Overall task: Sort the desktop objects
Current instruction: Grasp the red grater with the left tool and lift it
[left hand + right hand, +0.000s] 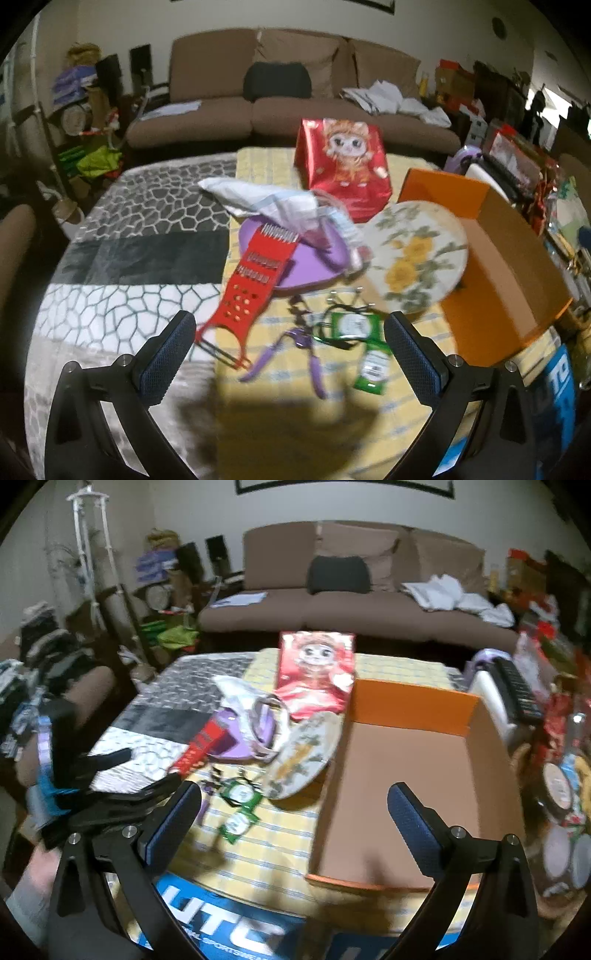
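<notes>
A: Which do we take first? The round ceramic plate with yellow flowers [417, 254] leans against the wall of the open orange cardboard box [506, 266], and we judge it heavy, stiff, slick and breakable, so we would pinch its free rim and keep it low.

B: The flat red plastic grater [255, 280] looks easier: light and rigid, lying partly on the purple plastic plate [314, 271]. We would take it across the narrow handle end, away from the metal blades.

A: And the green foil sachets [365, 343] beside the purple-handled scissors [299, 347] on the yellow checked cloth [280, 435]?

B: Light and crinkly, probably slippery; an edge pinch.

A: Our left gripper [290, 350] hovers over the cloth, pointing at the scissors, fingers wide apart, holding nothing.

B: Our right gripper [295, 819] hangs above the box's near corner, also spread and unloaded.
</notes>
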